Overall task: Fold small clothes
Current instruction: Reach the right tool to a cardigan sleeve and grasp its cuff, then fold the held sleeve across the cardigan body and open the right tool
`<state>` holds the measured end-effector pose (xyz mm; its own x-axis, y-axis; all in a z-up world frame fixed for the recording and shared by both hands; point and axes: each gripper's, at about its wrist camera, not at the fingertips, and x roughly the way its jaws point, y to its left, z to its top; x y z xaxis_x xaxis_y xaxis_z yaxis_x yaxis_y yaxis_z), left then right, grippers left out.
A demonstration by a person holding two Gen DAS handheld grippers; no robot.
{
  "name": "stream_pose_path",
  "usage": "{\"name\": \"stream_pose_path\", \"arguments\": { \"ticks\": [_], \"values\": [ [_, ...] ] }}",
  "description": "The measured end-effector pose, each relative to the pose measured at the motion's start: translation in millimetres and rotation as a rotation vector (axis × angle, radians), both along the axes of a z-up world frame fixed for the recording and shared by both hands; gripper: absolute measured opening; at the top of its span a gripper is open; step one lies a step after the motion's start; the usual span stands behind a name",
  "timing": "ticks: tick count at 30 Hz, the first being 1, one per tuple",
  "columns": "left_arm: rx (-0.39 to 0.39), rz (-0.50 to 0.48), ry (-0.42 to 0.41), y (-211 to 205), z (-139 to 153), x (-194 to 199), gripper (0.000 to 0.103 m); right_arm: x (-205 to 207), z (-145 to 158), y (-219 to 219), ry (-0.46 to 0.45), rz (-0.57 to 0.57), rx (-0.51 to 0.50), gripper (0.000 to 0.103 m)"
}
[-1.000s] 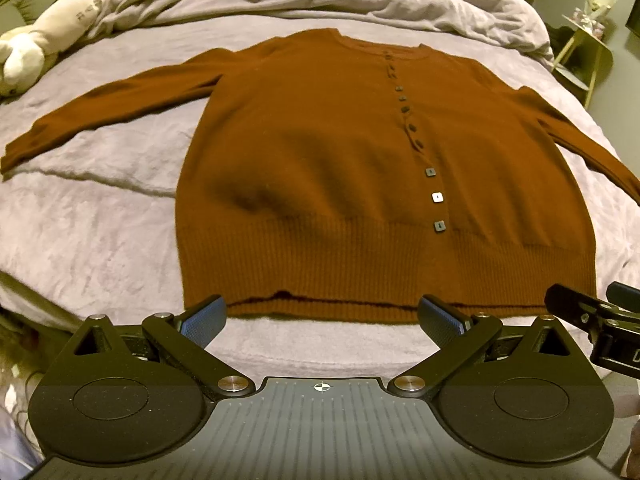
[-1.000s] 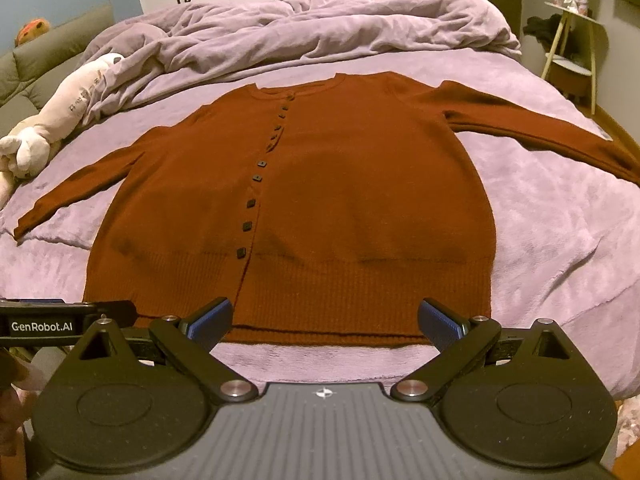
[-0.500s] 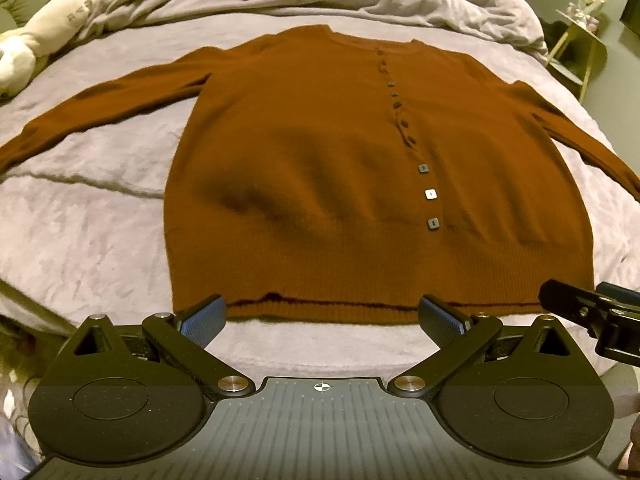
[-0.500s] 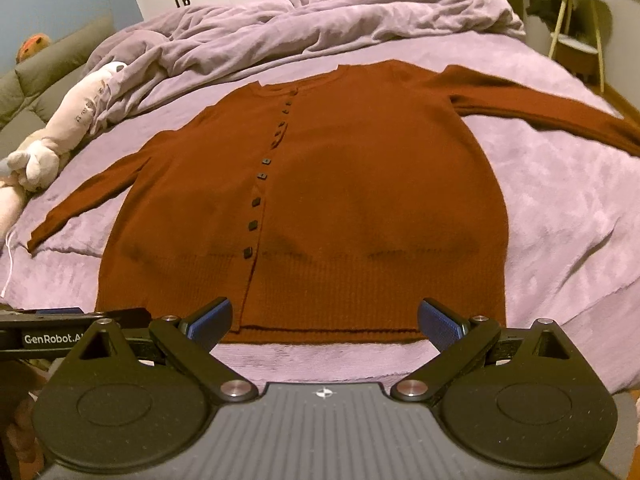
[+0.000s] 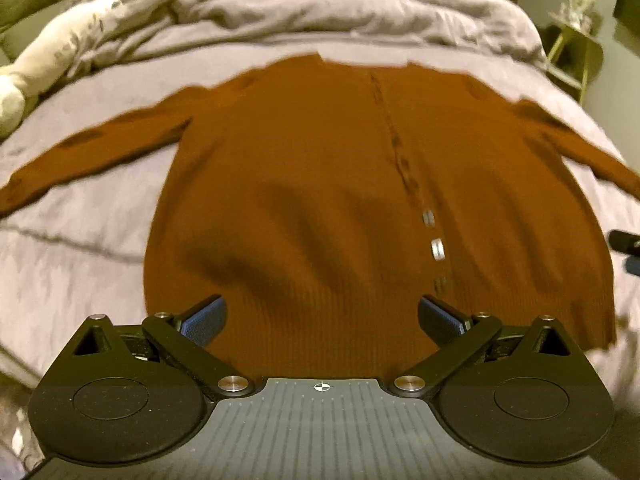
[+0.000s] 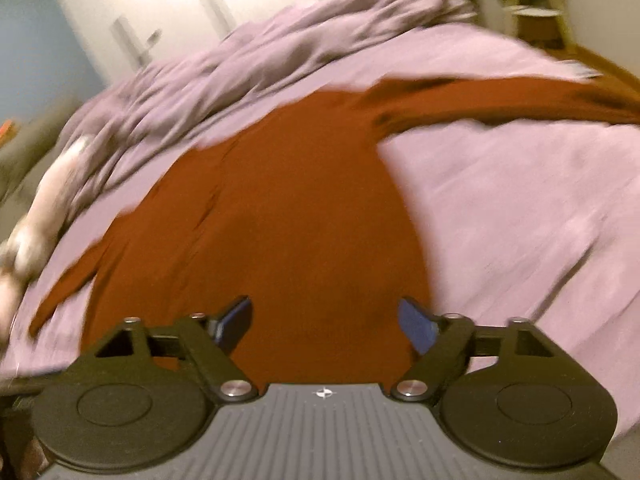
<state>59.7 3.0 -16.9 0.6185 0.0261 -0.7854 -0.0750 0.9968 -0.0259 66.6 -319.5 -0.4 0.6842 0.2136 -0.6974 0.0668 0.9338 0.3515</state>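
Hovering with both the left claw point(image 5: 322, 314) and right claw point(image 6: 325, 320) spread apart over the near hem of the cardigan point(image 5: 360, 200), lying flat on the bed point(image 5: 80, 256), readying a grab.

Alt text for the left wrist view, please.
A brown button-front cardigan lies flat, sleeves spread, on a bed covered in a lilac blanket. The open left hand-held gripper hangs over its hem, holding nothing. The frame is motion-blurred.

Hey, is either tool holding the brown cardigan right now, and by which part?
Nothing is held. The left tool and right tool are both open above the cardigan near its hem.
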Motion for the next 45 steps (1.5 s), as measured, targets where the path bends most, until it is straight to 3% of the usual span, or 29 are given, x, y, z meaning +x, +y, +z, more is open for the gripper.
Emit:
{"name": "stream_pose_path", "arguments": {
  "ticks": [1,3,6,11,15,19,20,21,22,23,25,27,29,32,34,37,39,42,45],
  "values": [
    [0.006,0.009,-0.01,1,1,10,0.103,9,1,-18,-0.015,-0.052,0.002,0.066],
    [0.014,0.019,-0.021,2,1,27,0.103,31,1,-64,-0.033,-0.2,0.014,0.047],
    [-0.003,0.045,-0.033,6,-3,51,0.103,56,-5,-135,-0.04,-0.435,0.067,0.041],
    [-0.024,0.095,-0.019,10,-14,81,0.103,77,-33,-229,-0.045,-0.733,0.22,0.04],
    [-0.022,0.096,-0.008,11,-22,95,0.103,78,-53,-259,-0.087,-0.818,0.351,0.039],
    [-0.025,0.094,0.008,12,-30,102,0.103,90,-56,-268,-0.109,-0.827,0.351,0.038],
    [-0.034,0.095,0.012,14,-31,102,0.103,95,-55,-269,-0.108,-0.825,0.339,0.033],
    [-0.044,0.094,0.012,15,-31,101,0.103,98,-54,-270,-0.106,-0.823,0.321,0.019],
    [-0.053,0.089,0.009,17,-30,100,0.103,102,-53,-270,-0.093,-0.816,0.287,0.008],
    [-0.062,0.08,0.005,20,-29,100,0.103,108,-49,-267,-0.067,-0.803,0.232,0.006],
    [-0.077,0.07,-0.001,25,-27,99,0.103,117,-33,-257,-0.071,-0.768,0.121,0.006],
    [-0.09,0.071,-0.01,31,-22,100,0.103,126,-5,-221,-0.136,-0.664,-0.079,0.006],
    [-0.114,0.063,-0.029,33,-15,104,0.103,134,21,-174,-0.225,-0.51,-0.21,0.006],
    [-0.17,0.048,-0.08,35,0,108,0.103,141,49,-75,-0.352,-0.184,-0.349,0.006],
    [-0.215,0.025,-0.111,34,9,113,0.103,138,53,-15,-0.403,0.025,-0.404,0.007],
    [-0.275,-0.032,-0.142,29,18,122,0.103,133,35,61,-0.381,0.293,-0.423,0.008],
    [-0.31,-0.061,-0.13,26,16,133,0.103,133,15,85,-0.345,0.337,-0.484,0.018],
    [-0.368,-0.085,-0.102,18,9,155,0.103,130,-8,91,-0.275,0.309,-0.534,0.018],
    [-0.428,-0.106,-0.066,4,-4,185,0.103,135,-13,79,-0.241,0.235,-0.573,0.02]
  ]
}}
